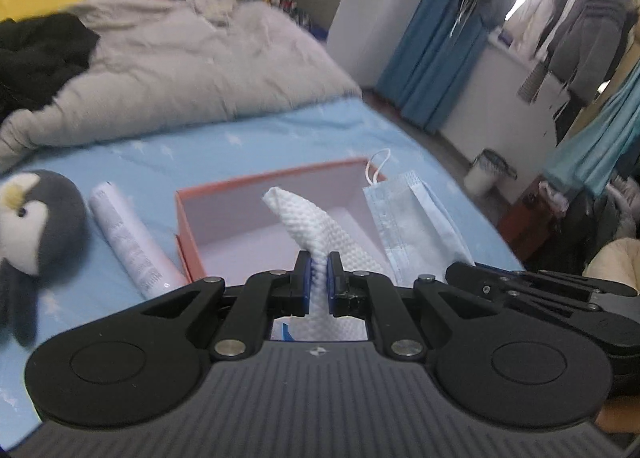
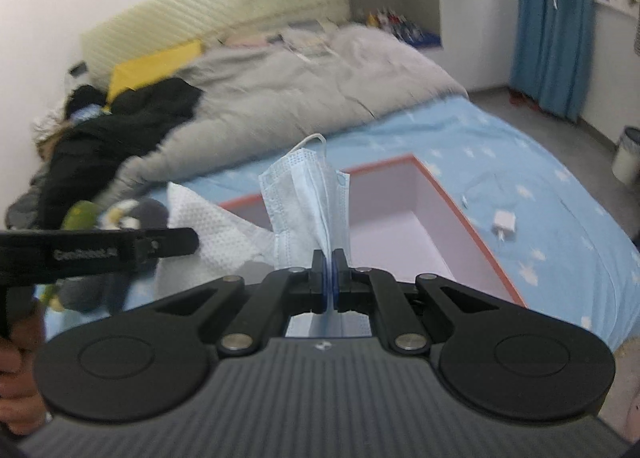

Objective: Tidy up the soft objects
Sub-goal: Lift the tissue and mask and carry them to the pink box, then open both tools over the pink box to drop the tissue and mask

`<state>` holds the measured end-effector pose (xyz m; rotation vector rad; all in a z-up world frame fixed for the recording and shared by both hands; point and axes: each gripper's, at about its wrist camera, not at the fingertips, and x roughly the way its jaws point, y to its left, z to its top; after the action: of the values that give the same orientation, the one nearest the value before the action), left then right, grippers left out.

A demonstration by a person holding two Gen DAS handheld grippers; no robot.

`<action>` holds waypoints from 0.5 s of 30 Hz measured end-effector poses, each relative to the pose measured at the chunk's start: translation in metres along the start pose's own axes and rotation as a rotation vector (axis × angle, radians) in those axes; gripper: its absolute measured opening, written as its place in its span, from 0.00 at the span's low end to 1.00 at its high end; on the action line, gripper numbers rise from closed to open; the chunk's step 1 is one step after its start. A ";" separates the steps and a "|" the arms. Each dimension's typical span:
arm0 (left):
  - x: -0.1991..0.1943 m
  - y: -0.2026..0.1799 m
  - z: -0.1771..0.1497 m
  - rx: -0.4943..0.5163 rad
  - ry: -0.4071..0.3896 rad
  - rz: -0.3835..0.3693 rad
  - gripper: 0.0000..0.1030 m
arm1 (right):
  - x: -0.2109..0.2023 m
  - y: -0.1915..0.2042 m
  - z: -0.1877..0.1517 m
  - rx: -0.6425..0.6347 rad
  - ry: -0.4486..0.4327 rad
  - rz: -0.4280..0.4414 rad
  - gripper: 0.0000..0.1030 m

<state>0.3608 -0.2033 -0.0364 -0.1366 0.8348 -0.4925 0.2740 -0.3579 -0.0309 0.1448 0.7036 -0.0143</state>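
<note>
My left gripper (image 1: pixel 318 264) is shut on a white textured cloth (image 1: pixel 316 225), which stands up over the open orange box (image 1: pixel 188 217). My right gripper (image 2: pixel 330 258) is shut on a folded light-blue face mask (image 2: pixel 308 193), held above the same orange box (image 2: pixel 476 234). In the left wrist view the mask (image 1: pixel 416 225) hangs at the box's right side, with the right gripper's black body (image 1: pixel 540 290) beside it. The white cloth (image 2: pixel 204 225) and the left gripper's body (image 2: pixel 100 248) show at the left of the right wrist view. The box's white inside looks bare.
A grey penguin plush (image 1: pixel 36 217) and a white printed tube (image 1: pixel 132 238) lie left of the box on the blue sheet (image 1: pixel 280 141). A white charger (image 2: pixel 504 223) lies right of it. A grey duvet (image 1: pixel 180 69) and black clothes (image 1: pixel 36 53) fill the bed's far part.
</note>
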 end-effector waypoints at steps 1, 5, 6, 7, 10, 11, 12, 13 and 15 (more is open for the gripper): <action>0.013 -0.001 0.002 0.011 0.018 0.006 0.09 | 0.010 -0.006 -0.001 0.008 0.022 -0.011 0.06; 0.062 -0.002 0.009 0.031 0.112 -0.002 0.09 | 0.044 -0.027 -0.007 0.037 0.099 -0.020 0.07; 0.073 0.001 0.008 0.029 0.138 0.001 0.09 | 0.050 -0.031 -0.010 0.044 0.114 -0.017 0.07; 0.083 0.000 0.006 0.024 0.161 0.010 0.09 | 0.057 -0.035 -0.012 0.050 0.126 -0.016 0.07; 0.109 0.006 0.003 -0.003 0.205 0.015 0.10 | 0.075 -0.042 -0.019 0.045 0.167 -0.036 0.07; 0.115 0.008 0.003 -0.003 0.217 0.018 0.10 | 0.080 -0.045 -0.021 0.048 0.178 -0.032 0.07; 0.122 0.009 0.002 -0.002 0.231 0.027 0.10 | 0.086 -0.047 -0.024 0.057 0.191 -0.031 0.08; 0.128 0.011 0.001 -0.001 0.243 0.033 0.10 | 0.090 -0.049 -0.026 0.063 0.203 -0.035 0.08; 0.132 0.012 -0.004 0.008 0.259 0.036 0.10 | 0.095 -0.052 -0.030 0.067 0.207 -0.038 0.08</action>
<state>0.4373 -0.2543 -0.1327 -0.0499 1.0869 -0.4862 0.3234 -0.4015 -0.1214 0.1990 0.9128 -0.0596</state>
